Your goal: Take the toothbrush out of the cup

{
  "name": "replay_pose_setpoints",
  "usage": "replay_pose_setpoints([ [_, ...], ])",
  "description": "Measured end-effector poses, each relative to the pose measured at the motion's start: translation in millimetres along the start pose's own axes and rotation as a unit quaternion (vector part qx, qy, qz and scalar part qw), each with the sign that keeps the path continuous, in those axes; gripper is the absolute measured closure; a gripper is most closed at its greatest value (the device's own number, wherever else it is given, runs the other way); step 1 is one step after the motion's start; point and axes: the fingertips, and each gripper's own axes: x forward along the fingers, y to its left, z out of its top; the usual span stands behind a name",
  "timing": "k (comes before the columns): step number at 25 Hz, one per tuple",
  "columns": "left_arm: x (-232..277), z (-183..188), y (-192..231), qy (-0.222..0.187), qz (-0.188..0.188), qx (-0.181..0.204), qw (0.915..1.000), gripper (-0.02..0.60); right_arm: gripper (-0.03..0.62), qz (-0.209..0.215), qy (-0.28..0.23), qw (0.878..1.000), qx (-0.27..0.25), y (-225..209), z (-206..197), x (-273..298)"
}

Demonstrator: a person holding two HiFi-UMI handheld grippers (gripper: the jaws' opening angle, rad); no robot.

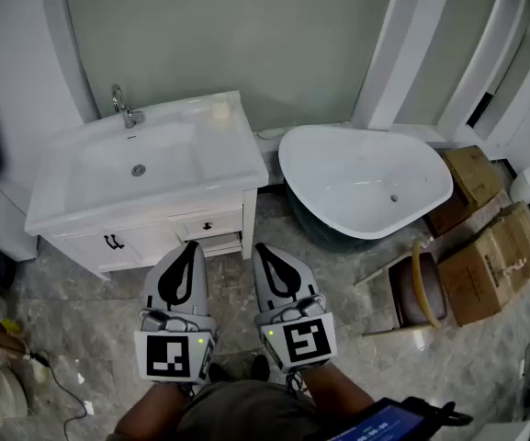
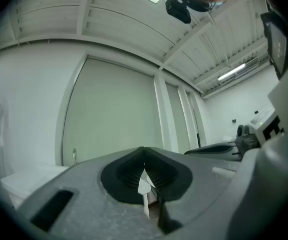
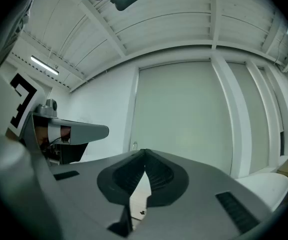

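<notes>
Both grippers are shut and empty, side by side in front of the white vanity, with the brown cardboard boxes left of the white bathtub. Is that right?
Not quite: the head view shows the brown cardboard boxes right of the white oval bathtub, not left. The rest stands: the left gripper and right gripper are shut and empty, side by side before the white vanity.

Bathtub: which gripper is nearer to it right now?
Right. In the head view the right gripper is just left of and below the bathtub; the left gripper is farther left, in front of the sink cabinet.
</notes>
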Motion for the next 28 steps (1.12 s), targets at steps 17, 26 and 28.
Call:
replay_pose_setpoints([
  [17,20.4,-12.2,-25.1,0.016,0.035,0.012,0.9992,0.571,0.579,0.003,-0.011,1.000,0.016,-61.1,-9.4,-9.9],
  [26,66.1,-33.2,6.1,0.023,0.041,0.004,0.9989,0.571,0.579,0.008,0.003,1.000,0.017,-79.8,-28.0,44.2],
  [28,84.4,-41.2,20.1,0.025,0.040,0.000,0.9989,0.571,0.579,0.008,0.008,1.000,0.016,-83.3,-33.2,67.8],
])
